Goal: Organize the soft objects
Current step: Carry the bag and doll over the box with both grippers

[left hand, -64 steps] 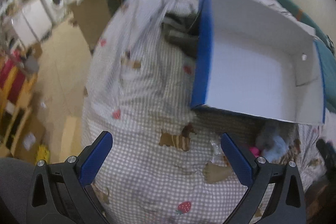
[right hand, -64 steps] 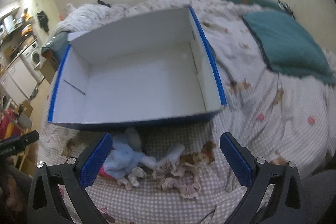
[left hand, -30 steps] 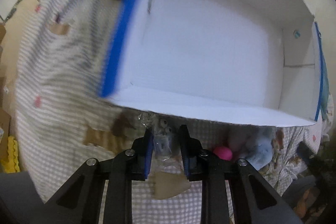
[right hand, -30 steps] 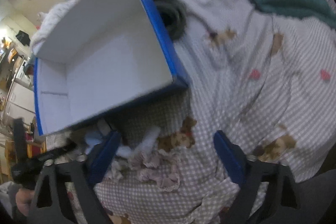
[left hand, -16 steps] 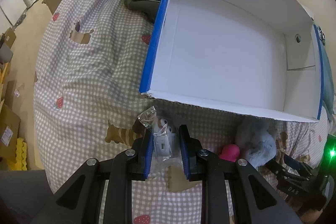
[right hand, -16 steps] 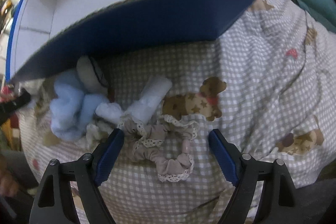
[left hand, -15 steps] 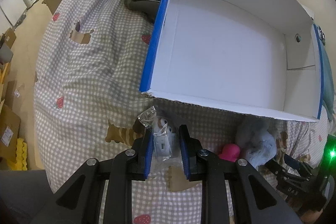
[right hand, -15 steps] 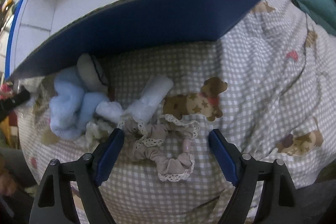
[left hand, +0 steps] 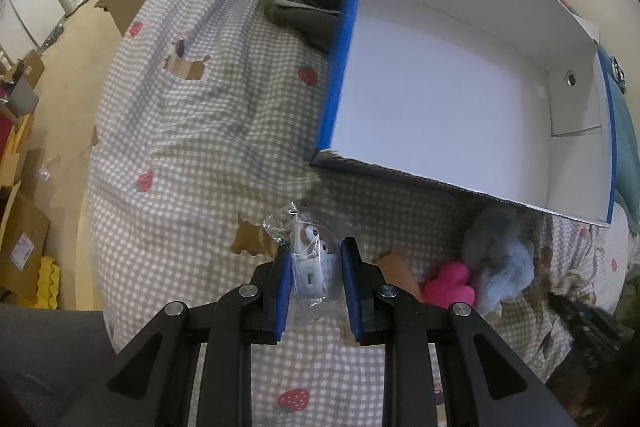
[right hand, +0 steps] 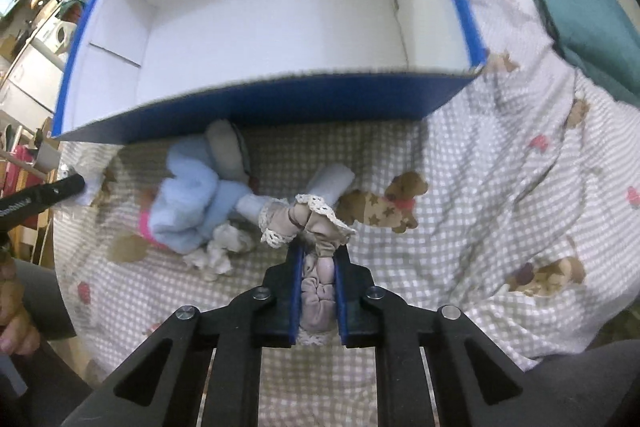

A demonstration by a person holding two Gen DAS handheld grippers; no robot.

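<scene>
Lace-trimmed scrunchie (right hand: 316, 227) — pinched tight in the right gripper (right hand: 318, 259), just off the bedspread (right hand: 500, 187) before the box's near wall. The left gripper (left hand: 316, 259) grips a small bagged toy (left hand: 308, 263). Pickup step, I'd say — next, both need lifting over the rim into the empty blue box (right hand: 260, 103).

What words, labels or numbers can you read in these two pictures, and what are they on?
None can be read.
White lettering on the black bar at the left edge of the right wrist view: too blurred.
Sticker on the brown carton on the floor: too small.
Nothing printed shows on the blue and white box.
</scene>
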